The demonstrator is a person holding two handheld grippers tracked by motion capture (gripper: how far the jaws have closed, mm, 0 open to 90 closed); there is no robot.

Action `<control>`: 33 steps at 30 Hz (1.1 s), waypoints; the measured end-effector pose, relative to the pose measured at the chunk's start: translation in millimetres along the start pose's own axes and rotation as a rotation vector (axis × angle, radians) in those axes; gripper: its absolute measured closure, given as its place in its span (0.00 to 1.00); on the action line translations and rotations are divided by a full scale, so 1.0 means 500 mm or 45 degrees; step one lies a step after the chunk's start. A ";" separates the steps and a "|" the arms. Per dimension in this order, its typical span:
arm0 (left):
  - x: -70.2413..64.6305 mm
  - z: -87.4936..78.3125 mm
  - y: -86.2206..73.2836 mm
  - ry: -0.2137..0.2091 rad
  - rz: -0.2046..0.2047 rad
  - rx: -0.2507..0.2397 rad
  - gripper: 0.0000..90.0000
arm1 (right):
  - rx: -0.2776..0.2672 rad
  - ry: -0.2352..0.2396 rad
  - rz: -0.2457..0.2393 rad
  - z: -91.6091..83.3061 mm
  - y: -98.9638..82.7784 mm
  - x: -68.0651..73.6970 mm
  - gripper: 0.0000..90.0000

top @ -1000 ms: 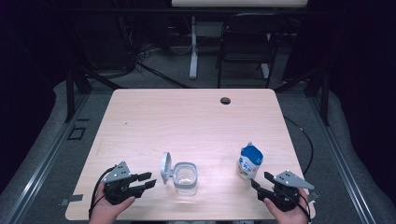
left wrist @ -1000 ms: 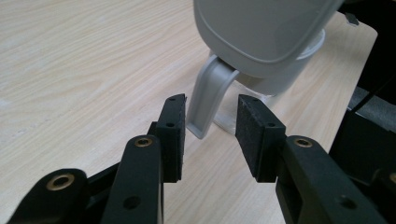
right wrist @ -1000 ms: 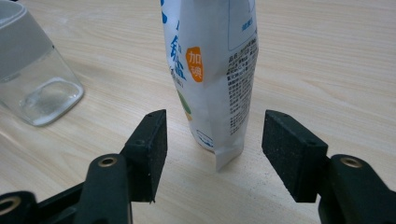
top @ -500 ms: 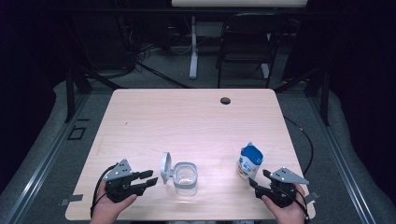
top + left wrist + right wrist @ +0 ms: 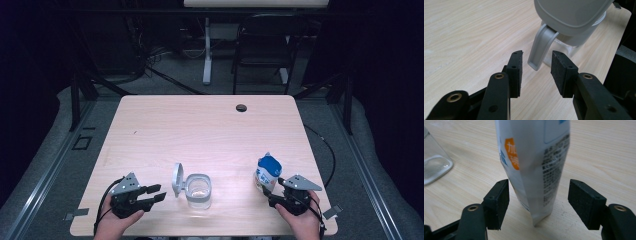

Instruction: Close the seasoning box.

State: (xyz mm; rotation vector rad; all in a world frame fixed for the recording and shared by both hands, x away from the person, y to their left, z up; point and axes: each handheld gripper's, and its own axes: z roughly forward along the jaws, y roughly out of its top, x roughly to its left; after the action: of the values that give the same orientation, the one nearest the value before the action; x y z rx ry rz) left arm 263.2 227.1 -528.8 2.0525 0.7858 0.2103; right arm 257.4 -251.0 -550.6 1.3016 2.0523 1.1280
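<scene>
While unclamped, pouch [image 5: 534, 167] between jaws

Right gripper [image 5: 270, 192] edged closer, jaws now flanking pouch [image 5: 268, 171].

The black two-jaw left gripper [image 5: 156, 194] sat at seven o'clock, jaws parted, pointing toward three. The black two-jaw right gripper [image 5: 264, 194] sat at five o'clock, jaws wide.

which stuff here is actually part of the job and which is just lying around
In play, judging by where the grippers point:
- clear container with its grey flip lid open
- white and blue pouch, standing upright
- left hand-held gripper, open, near the lid
- right hand-held gripper, open around the pouch

Just lying about:
- dark round thing at the table's far edge
- chair beyond the table
</scene>
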 end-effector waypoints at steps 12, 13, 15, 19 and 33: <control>0.011 -0.015 -0.004 0.027 -0.039 -0.027 0.69 | -0.008 -0.021 -0.028 0.037 0.001 0.011 0.35; 0.012 -0.015 -0.005 0.028 -0.051 -0.028 0.68 | -0.006 -0.024 -0.032 0.040 0.000 0.012 0.35; 0.013 -0.016 -0.004 0.023 -0.062 -0.032 0.68 | -0.013 -0.036 -0.038 0.043 -0.003 0.014 0.36; 0.012 -0.016 0.000 0.026 -0.061 -0.040 0.68 | -0.022 -0.051 -0.031 0.050 -0.008 0.016 0.35; 0.015 -0.013 0.002 0.041 -0.085 -0.028 0.69 | -0.038 -0.087 -0.013 0.063 -0.016 0.024 0.35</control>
State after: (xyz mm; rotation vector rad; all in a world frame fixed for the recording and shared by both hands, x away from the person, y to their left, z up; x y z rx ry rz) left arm 266.5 235.9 -525.4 2.0032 0.8671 0.2141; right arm 270.8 -229.3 -574.4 1.2961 1.9834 1.0908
